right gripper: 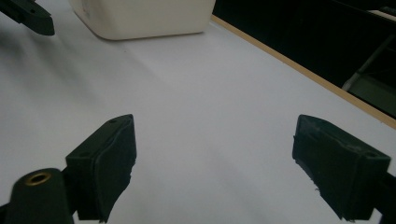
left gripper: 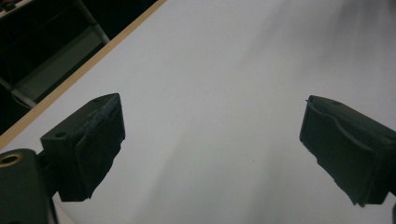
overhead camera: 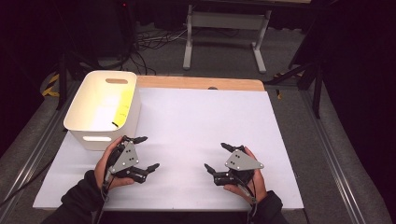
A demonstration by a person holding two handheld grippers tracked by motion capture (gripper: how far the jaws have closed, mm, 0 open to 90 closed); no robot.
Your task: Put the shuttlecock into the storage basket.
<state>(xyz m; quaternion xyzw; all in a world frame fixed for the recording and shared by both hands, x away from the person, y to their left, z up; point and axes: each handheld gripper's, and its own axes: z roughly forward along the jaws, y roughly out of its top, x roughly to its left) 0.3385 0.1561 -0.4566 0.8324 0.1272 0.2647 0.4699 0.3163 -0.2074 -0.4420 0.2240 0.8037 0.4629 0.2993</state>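
Note:
Two hands hold black two-jaw grippers low over a white table (overhead camera: pixel 187 121). My left gripper (overhead camera: pixel 148 153) is at the front left, just in front of a white bin (overhead camera: pixel 103 108), and stands open with nothing between its jaws. My right gripper (overhead camera: pixel 217 157) is at the front right, open too and facing the left one. In the left gripper view the left gripper (left gripper: pixel 212 149) has bare white table between its pads. The right gripper (right gripper: pixel 215 168) likewise spans bare table, with the white bin (right gripper: pixel 144 16) ahead of it and a jaw of the other gripper at top left.
The bin has handle slots, and a small dark mark shows on its inner wall (overhead camera: pixel 115 124). A wooden strip (overhead camera: pixel 201 83) runs along the table's far edge. Beyond it are a white metal table frame (overhead camera: pixel 224 32) and cables on a dark floor.

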